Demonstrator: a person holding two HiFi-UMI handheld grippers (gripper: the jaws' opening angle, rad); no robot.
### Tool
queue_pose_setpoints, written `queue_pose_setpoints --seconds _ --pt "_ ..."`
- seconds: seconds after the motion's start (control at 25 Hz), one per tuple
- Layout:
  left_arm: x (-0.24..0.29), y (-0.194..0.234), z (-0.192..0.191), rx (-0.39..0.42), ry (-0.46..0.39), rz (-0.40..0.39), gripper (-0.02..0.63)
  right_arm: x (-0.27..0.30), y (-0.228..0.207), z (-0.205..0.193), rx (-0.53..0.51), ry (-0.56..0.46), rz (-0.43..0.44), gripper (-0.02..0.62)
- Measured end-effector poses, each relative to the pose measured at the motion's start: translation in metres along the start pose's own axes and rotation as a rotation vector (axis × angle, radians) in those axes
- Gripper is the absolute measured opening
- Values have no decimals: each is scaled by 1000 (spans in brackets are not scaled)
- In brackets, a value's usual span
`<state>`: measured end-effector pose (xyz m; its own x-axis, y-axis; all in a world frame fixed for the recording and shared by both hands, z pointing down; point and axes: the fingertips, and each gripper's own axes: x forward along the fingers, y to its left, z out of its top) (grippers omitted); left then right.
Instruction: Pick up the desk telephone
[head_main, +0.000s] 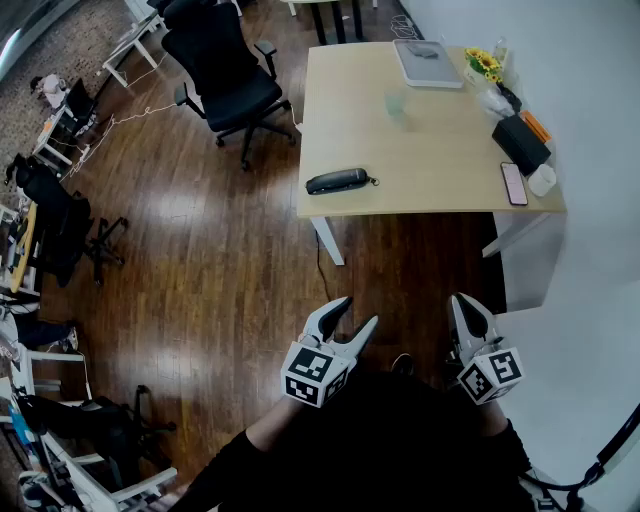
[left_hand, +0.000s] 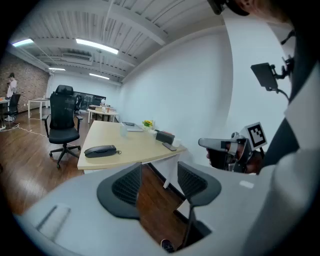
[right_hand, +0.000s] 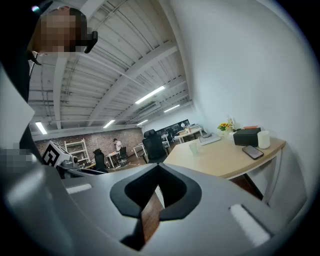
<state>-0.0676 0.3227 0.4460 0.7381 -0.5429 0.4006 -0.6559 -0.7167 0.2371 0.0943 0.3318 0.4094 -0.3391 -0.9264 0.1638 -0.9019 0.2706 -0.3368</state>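
The desk telephone (head_main: 338, 180) is a dark handset lying flat near the front left corner of the pale wooden desk (head_main: 430, 150); it also shows in the left gripper view (left_hand: 100, 150). Both grippers hang low near the person's body, well short of the desk and over the wood floor. My left gripper (head_main: 358, 312) (left_hand: 159, 182) has its jaws apart with nothing between them. My right gripper (head_main: 464, 302) (right_hand: 159, 167) has its jaws meeting at the tips and holds nothing. The telephone is not seen in the right gripper view.
On the desk stand a translucent cup (head_main: 397, 102), a closed laptop (head_main: 428, 62), yellow flowers (head_main: 483, 62), a black box (head_main: 520, 143), a smartphone (head_main: 513, 183) and a white mug (head_main: 541, 179). A black office chair (head_main: 225, 70) stands left of the desk. A white wall runs along the right.
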Motion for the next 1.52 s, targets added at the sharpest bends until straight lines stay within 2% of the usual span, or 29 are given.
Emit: queue_pose_setpoints --seconds 0.28,0.52,0.84,1.0,1.2,1.52 --pt "4 -6 -2 -17 9 0 209 -5 -6 0 3 -3 -3 2" --pt "11 -14 0 9 6 0 209 -11 -16 1 11 -6 -5 2" --pt "25 -30 1 6 17 21 209 -23 -37 0 29 -5 2 2" --pt "36 -28 12 11 -4 65 209 -31 -54 1 40 0 12 2" --pt "47 -14 30 10 -42 169 209 -31 -91 5 59 -3 26 2" --pt "44 23 48 19 -25 274 209 -6 -122 8 97 -1 20 2"
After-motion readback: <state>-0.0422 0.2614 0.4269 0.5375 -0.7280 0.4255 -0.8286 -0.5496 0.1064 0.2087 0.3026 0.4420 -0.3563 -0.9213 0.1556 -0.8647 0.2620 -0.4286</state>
